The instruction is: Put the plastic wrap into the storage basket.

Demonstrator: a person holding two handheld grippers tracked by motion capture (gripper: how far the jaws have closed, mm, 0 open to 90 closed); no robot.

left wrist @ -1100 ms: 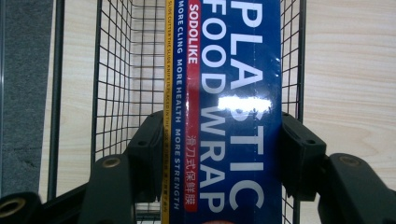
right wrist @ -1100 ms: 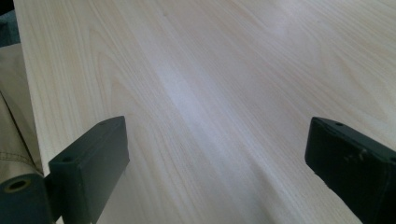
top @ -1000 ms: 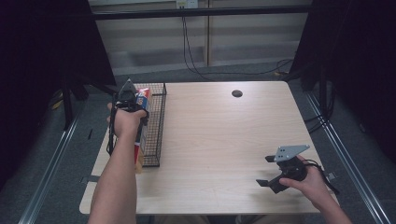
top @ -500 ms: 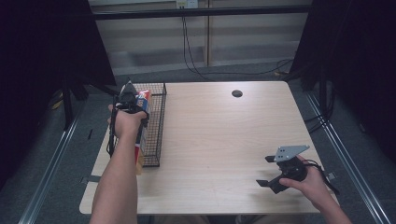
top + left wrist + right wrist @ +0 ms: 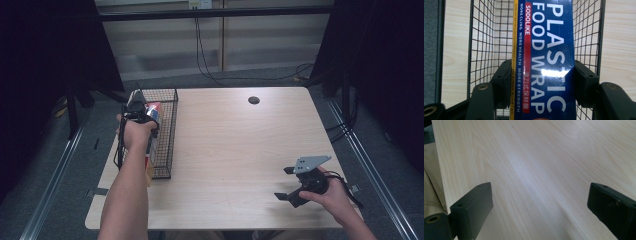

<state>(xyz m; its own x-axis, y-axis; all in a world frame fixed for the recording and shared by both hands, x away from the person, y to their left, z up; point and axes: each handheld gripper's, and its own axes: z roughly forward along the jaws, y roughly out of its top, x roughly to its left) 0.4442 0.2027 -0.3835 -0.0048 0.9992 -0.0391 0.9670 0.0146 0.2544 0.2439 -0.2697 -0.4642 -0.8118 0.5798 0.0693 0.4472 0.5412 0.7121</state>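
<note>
Left gripper (image 5: 544, 75) is clamped on a plastic food wrap box (image 5: 546, 57), jaws pressing its two long sides; blue box, white "PLASTIC FOOD WRAP" lettering, red strip reading SODOLIKE, yellow edge. Box sits over the black wire basket (image 5: 486, 37), mesh visible on both sides of it and light wood under the mesh. Can't tell if the box touches the basket floor.

High view: left gripper (image 5: 137, 111) is at the far end of the wire basket (image 5: 167, 135), which lies along the left edge of the wooden table (image 5: 240, 150). Box (image 5: 152, 117) runs lengthwise in the basket under the hand, partly hidden by the forearm.

Right gripper (image 5: 292, 185) is down at the near right corner of the table, well apart from the basket. Jaws wide, nothing between them, bare tabletop (image 5: 536, 170) underneath. Small dark round disc (image 5: 254, 100) near the table's far edge.
</note>
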